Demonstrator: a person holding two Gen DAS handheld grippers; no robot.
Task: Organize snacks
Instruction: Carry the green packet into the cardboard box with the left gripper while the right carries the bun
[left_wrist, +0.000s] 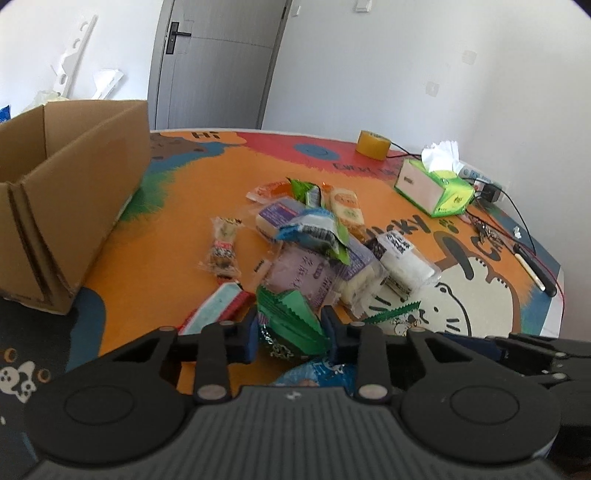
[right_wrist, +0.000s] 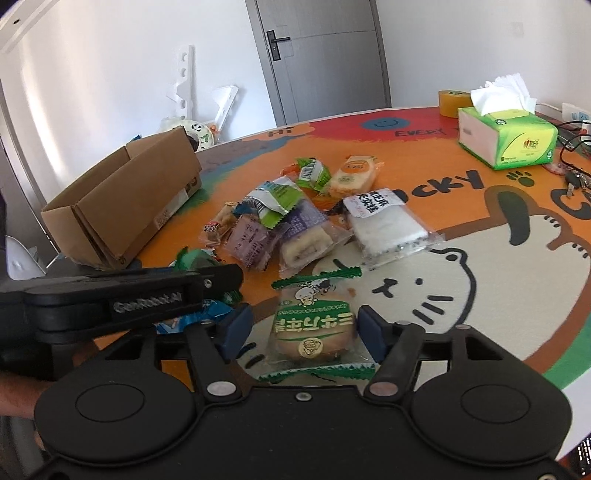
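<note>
A pile of wrapped snacks (left_wrist: 314, 229) (right_wrist: 277, 221) lies mid-table on a colourful cartoon mat. My left gripper (left_wrist: 291, 328) is shut on a green crinkle-edged snack packet (left_wrist: 291, 314), whose wrapper is squeezed between both blue pads. A blue packet (left_wrist: 314, 373) lies just under it. In the right wrist view the left gripper (right_wrist: 221, 280) comes in from the left. My right gripper (right_wrist: 303, 328) stands open around a green-edged bun packet (right_wrist: 314, 325) that lies flat on the mat, with a gap at the left pad. An open cardboard box (left_wrist: 74, 177) (right_wrist: 140, 199) stands to the left.
A green tissue box (left_wrist: 432, 188) (right_wrist: 506, 136) and a yellow tape roll (left_wrist: 372, 144) (right_wrist: 452, 101) stand at the far right. Cables and keys (right_wrist: 572, 177) lie by the right edge. A grey door (left_wrist: 214, 62) is behind the table.
</note>
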